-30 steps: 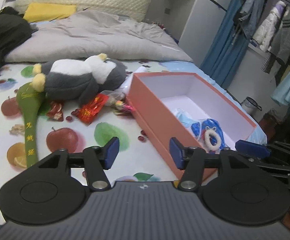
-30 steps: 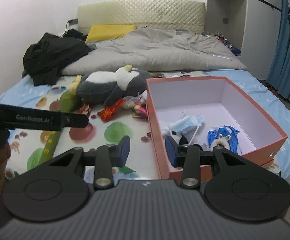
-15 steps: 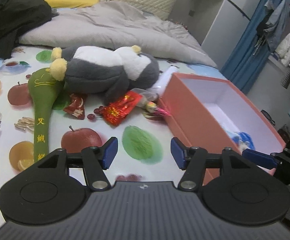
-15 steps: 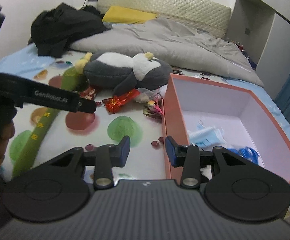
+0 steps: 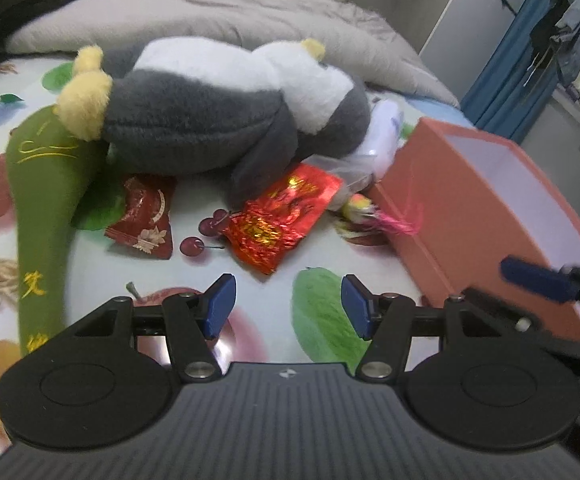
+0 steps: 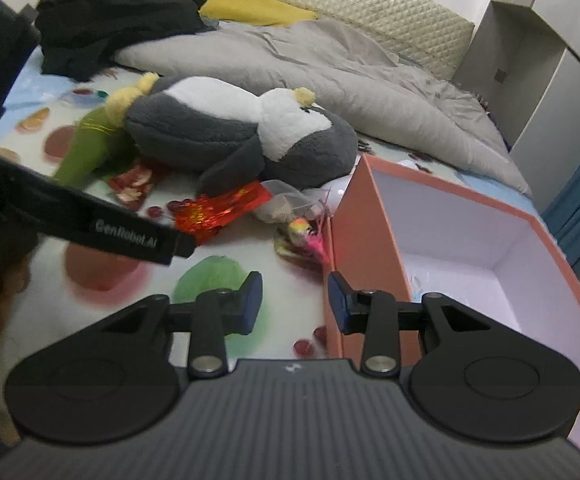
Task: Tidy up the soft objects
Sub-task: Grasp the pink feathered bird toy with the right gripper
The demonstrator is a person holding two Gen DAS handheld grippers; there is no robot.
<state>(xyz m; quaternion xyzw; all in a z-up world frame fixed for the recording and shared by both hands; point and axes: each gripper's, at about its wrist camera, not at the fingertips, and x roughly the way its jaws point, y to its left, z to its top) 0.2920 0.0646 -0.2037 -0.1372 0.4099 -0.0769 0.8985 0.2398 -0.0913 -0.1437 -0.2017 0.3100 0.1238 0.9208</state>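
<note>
Penguin plush (image 5: 226, 108), one, left of one orange box (image 5: 486, 216); two red foil packets (image 5: 286, 216) beside it; left gripper (image 5: 286, 306) and right gripper (image 6: 294, 302) both open, empty, right one's jaws just narrowing

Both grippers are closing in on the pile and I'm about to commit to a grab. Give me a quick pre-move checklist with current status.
1. Left gripper open and empty: ok.
2. Right gripper open and empty: ok, its jaws have just been closing slightly.
3. Plush penguin unobstructed from above: ok.
4. Penguin free of neighbours: not ok, it overlaps the green stuffed mallet and red foil packet.
5. Orange box open with room: ok.
6. Grippers clear of each other: cannot tell.
</note>
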